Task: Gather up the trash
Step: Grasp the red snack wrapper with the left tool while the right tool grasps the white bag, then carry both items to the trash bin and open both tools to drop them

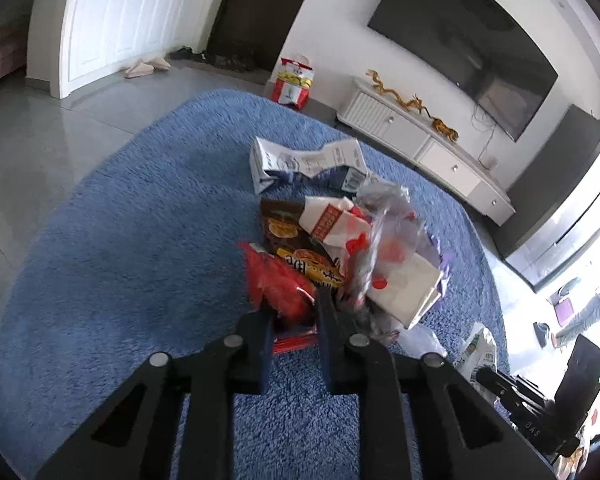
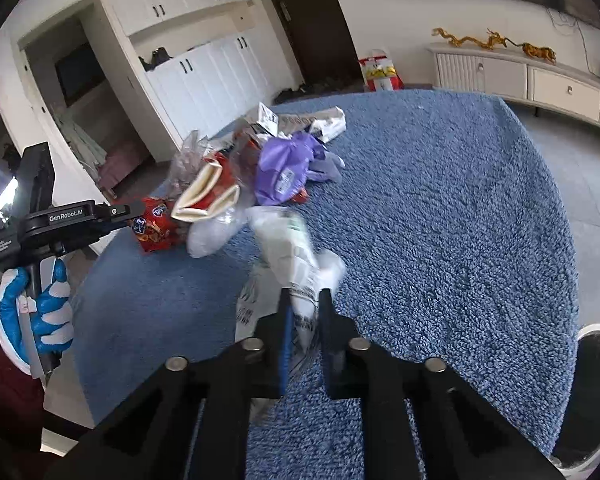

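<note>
Between right fingers point(image 2: 326, 308): white wrapper point(image 2: 300, 276).

Floor: grey glossy tiles point(image 1: 60, 128), reflecting light; blue shaggy rug point(image 1: 132, 240) lying over the middle.
Walls: white; big dark TV point(image 1: 460, 36) hanging on rt wall.
Furniture: low white TV cabinet point(image 1: 420, 144) standing under it w/ gold dragon figure point(image 1: 408, 100) sitting on top; white cupboards point(image 1: 120, 20) w/ black handles lining far wall.
Door: dark door point(image 1: 256, 8) standing btwn cupboards & TV wall.
Light: strong daylight coming in from the window side point(image 1: 572, 272), washing out that edge.
</note>
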`<move>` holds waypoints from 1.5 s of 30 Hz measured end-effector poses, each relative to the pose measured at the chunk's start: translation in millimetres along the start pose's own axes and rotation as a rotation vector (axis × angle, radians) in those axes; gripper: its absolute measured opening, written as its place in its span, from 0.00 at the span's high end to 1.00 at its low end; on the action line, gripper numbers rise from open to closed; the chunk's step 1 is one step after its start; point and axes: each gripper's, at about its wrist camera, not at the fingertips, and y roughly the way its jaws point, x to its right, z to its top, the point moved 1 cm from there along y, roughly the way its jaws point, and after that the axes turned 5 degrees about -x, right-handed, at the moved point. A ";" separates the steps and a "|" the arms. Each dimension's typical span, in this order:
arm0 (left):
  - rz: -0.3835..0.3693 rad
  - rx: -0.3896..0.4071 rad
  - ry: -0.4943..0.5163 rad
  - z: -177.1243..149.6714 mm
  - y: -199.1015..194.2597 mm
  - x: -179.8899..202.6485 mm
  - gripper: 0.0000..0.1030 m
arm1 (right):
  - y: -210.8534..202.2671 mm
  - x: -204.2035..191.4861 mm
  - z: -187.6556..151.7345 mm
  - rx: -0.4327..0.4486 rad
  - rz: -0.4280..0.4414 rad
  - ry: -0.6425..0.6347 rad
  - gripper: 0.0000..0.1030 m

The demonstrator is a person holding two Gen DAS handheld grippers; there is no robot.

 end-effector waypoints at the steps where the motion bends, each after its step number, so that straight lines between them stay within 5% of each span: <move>1: 0.004 0.012 0.000 -1.1 -7.2 -0.2 0.86 | -4.0 -2.2 -0.8 0.011 0.003 -0.006 0.93; 14: 0.029 0.118 0.066 -8.3 -71.4 25.0 0.86 | -58.4 -10.7 -12.1 0.133 0.033 -0.026 0.96; 16: 0.026 0.115 0.061 -7.0 -67.4 25.7 0.70 | -63.7 -9.9 -13.4 0.140 0.026 -0.026 0.96; 17: 0.029 0.118 0.049 -5.9 -63.8 25.5 0.46 | -65.3 -8.5 -14.2 0.143 0.024 -0.024 0.96; 18: 0.031 0.121 0.037 -4.1 -60.3 24.3 0.37 | -67.5 -7.2 -15.4 0.145 0.021 -0.020 0.96; 25: 0.067 0.087 -0.055 25.1 -15.2 12.4 0.39 | -62.2 2.8 -19.3 0.139 -0.007 -0.007 0.96; 30: 0.093 0.008 -0.158 31.3 23.2 -8.2 0.64 | -57.9 5.8 -18.0 0.125 -0.028 -0.001 0.96; 34: 0.059 -0.067 -0.217 10.1 40.5 -25.3 0.70 | -56.5 5.8 -16.9 0.115 -0.040 -0.004 0.96; 38: 0.031 -0.039 -0.207 -3.2 27.6 -33.8 0.83 | -54.5 4.2 -17.4 0.108 -0.038 -0.006 0.96; 45: 0.026 0.069 -0.188 -4.0 -25.0 -40.9 0.85 | -62.4 -3.2 -18.6 0.131 -0.021 -0.021 0.96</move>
